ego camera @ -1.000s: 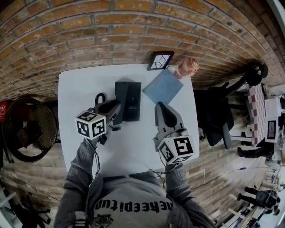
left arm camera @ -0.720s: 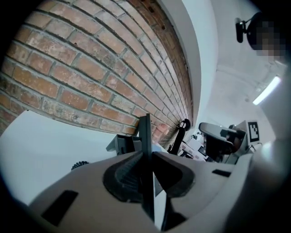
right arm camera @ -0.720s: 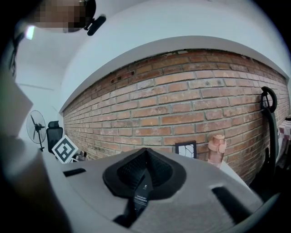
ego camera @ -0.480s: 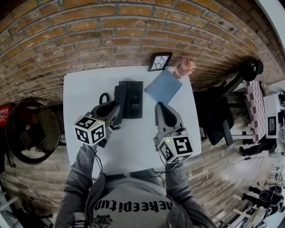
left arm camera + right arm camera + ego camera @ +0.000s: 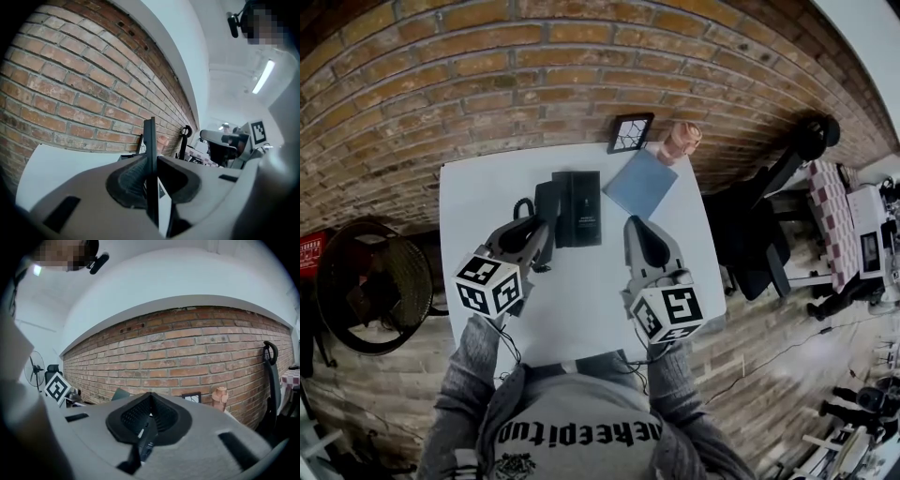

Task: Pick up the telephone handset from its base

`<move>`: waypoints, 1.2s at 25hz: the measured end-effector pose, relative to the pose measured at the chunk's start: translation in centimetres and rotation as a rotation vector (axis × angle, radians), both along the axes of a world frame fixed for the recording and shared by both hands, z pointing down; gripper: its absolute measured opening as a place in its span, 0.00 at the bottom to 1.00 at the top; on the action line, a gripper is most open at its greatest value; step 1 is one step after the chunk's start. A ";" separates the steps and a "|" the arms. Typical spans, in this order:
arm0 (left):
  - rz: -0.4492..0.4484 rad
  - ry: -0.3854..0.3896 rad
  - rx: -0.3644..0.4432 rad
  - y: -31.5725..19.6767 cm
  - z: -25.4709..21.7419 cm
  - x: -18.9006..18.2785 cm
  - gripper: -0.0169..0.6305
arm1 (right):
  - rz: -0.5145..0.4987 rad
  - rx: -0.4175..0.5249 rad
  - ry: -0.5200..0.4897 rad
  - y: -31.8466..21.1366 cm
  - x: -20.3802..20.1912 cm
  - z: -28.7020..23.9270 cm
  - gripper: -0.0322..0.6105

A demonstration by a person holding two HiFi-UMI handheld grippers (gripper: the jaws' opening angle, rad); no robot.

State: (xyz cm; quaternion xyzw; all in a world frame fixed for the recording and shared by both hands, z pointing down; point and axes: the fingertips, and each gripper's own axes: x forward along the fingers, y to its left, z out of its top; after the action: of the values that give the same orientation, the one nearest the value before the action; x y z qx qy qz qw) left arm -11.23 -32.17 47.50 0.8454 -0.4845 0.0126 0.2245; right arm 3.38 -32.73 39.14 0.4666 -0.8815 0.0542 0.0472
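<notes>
Handset (image 5: pixel 547 202) sits pinched edge-on in my left gripper (image 5: pixel 540 246), just left of its base (image 5: pixel 579 208). My right gripper (image 5: pixel 643 246) is pressed together, empty. The coiled cord (image 5: pixel 521 205) may tug the handset loose.

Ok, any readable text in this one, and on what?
"aheepituo", end letters uncertain: chest print on the grey sweatshirt.
Too small to read: white print on the black telephone base.
Patterns only, no words: black-and-white marker cubes.

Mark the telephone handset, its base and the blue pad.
handset (image 5: pixel 547 199): head view, its upper half.
base (image 5: pixel 581 208): head view, middle of its top face.
blue pad (image 5: pixel 640 184): head view, its centre.
</notes>
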 end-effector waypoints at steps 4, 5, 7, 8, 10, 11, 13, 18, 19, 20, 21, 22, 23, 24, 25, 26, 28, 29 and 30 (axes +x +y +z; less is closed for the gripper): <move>-0.006 0.002 0.038 0.9 -1.3 -0.5 0.13 | 0.016 0.014 -0.003 1.0 -0.1 -0.6 0.06; -0.006 0.003 0.047 1.1 -1.7 -0.6 0.13 | 0.021 0.017 -0.004 1.3 -0.1 -0.7 0.06; -0.008 0.005 0.065 1.6 -2.2 -0.9 0.13 | 0.029 0.023 -0.003 1.8 -0.2 -0.9 0.06; -0.011 0.006 0.073 1.9 -2.5 -1.0 0.13 | 0.032 0.025 -0.003 2.0 -0.3 -0.9 0.06; -0.016 0.010 0.089 2.4 -3.1 -1.4 0.13 | 0.039 0.031 -0.001 2.5 -0.4 -1.0 0.06; -0.018 0.011 0.097 2.6 -3.5 -1.6 0.13 | 0.043 0.035 0.000 2.8 -0.5 -1.1 0.06; -0.021 0.011 0.115 3.1 -4.1 -2.0 0.13 | 0.050 0.041 -0.001 3.2 -0.7 -1.3 0.06; -0.029 0.012 0.159 4.3 -5.6 -2.9 0.13 | 0.057 0.057 -0.001 4.2 -1.1 -1.9 0.06; -0.031 0.012 0.169 4.4 -5.9 -3.0 0.13 | 0.057 0.061 0.000 4.3 -1.2 -2.0 0.06; -0.034 0.010 0.177 4.6 -6.2 -3.1 0.13 | 0.056 0.065 0.000 4.4 -1.2 -2.1 0.06; -0.038 0.007 0.186 4.7 -6.5 -3.2 0.13 | 0.053 0.068 0.002 4.5 -1.3 -2.2 0.06; -0.044 0.004 0.193 4.8 -6.8 -3.3 0.13 | 0.051 0.072 0.004 4.6 -1.4 -2.4 0.06; -0.050 0.002 0.200 4.8 -7.1 -3.4 0.13 | 0.048 0.076 0.007 4.6 -1.4 -2.5 0.06; -0.057 0.001 0.206 4.9 -7.3 -3.4 0.13 | 0.044 0.081 0.009 4.7 -1.4 -2.7 0.06; -0.063 0.001 0.212 5.1 -7.6 -3.5 0.13 | 0.040 0.085 0.011 4.7 -1.5 -2.8 0.06; -0.071 0.002 0.217 5.2 -7.9 -3.6 0.13 | 0.036 0.089 0.012 4.8 -1.5 -3.0 0.06; -0.089 0.004 0.227 5.5 -8.4 -3.8 0.13 | 0.029 0.095 0.010 4.9 -1.5 -3.1 0.06; -0.100 0.004 0.232 5.7 -8.7 -3.9 0.13 | 0.024 0.098 0.008 4.9 -1.5 -3.2 0.06; -0.111 0.002 0.237 5.8 -8.9 -4.0 0.13 | 0.019 0.100 0.006 4.9 -1.5 -3.4 0.06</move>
State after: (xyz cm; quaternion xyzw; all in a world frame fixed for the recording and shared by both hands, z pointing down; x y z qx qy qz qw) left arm -15.27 -26.33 38.58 0.8378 -0.5286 -0.0579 0.1237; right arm 1.84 -27.79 35.78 0.4770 -0.8785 0.0089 0.0261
